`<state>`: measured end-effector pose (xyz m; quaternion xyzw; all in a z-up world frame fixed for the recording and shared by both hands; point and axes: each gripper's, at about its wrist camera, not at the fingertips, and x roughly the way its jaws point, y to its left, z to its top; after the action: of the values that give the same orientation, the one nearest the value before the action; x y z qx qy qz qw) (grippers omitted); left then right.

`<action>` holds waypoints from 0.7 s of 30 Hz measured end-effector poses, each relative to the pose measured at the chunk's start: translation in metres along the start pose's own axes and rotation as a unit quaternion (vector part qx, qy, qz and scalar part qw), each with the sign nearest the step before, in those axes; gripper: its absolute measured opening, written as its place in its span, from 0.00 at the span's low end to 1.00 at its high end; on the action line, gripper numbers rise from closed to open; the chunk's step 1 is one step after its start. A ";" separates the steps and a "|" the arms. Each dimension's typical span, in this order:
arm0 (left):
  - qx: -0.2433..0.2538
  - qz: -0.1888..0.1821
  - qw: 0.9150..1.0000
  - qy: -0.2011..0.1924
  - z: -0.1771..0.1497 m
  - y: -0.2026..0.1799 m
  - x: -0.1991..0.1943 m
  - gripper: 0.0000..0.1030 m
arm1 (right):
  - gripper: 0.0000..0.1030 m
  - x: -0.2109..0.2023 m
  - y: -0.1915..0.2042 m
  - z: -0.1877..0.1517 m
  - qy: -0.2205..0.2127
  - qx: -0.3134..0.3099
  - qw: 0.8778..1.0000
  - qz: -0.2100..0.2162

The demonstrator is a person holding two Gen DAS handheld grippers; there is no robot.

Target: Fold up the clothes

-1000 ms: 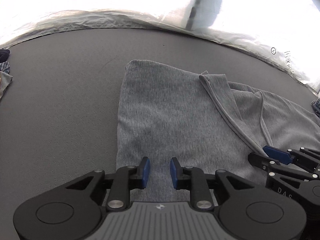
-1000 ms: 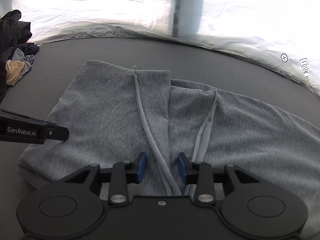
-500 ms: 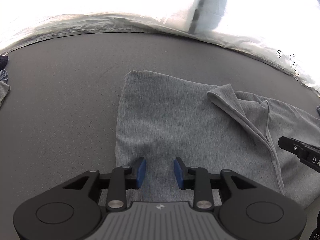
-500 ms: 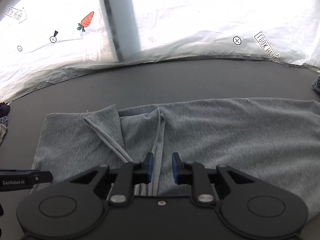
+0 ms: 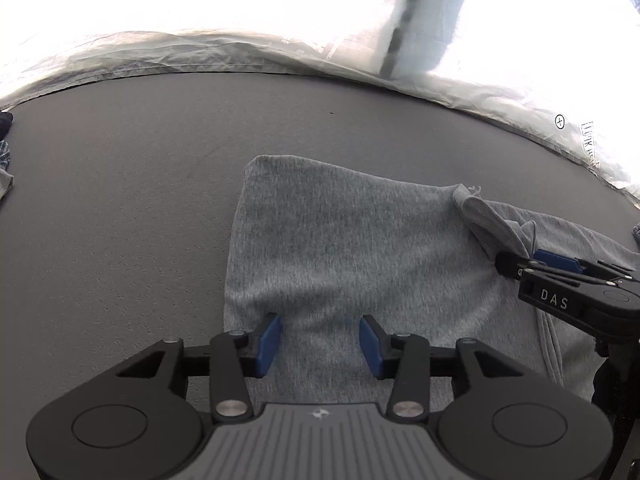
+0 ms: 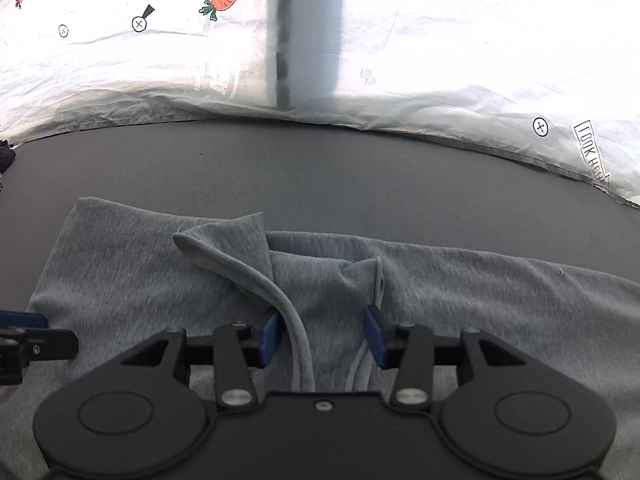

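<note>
Blue-padded and spread, the left claw (image 5: 319, 344) has just been opening over the near left edge of the grey garment (image 5: 352, 248), pads clear of cloth. The right claw (image 6: 322, 334), also just opening, straddles a hemmed fold. Beyond, the garment lies flat across the dark table (image 5: 140, 184), before a white printed sheet (image 6: 440, 60).
</note>
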<state>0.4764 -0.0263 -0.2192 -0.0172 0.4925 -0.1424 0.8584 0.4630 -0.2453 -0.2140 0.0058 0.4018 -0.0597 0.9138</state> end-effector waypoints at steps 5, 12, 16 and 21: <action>-0.009 -0.008 1.000 -0.004 -0.002 -0.002 0.000 0.58 | 0.44 0.006 -0.033 0.003 0.001 0.054 0.997 -0.048; 0.014 -0.002 1.000 -0.006 -0.005 -0.010 0.001 0.66 | 0.45 -0.004 -0.058 -0.003 0.011 0.100 0.993 -0.057; -0.003 0.005 1.000 0.003 -0.005 -0.010 -0.003 0.66 | 0.45 -0.016 -0.056 -0.018 0.025 0.099 0.993 -0.060; -0.022 0.004 1.000 0.011 -0.020 0.002 -0.018 0.66 | 0.45 -0.042 -0.046 -0.035 0.028 0.089 0.994 -0.054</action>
<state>0.4515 -0.0173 -0.2148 -0.0323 0.5055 -0.1278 0.8527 0.4041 -0.2844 -0.2051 0.0673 0.4204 -0.1442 0.8933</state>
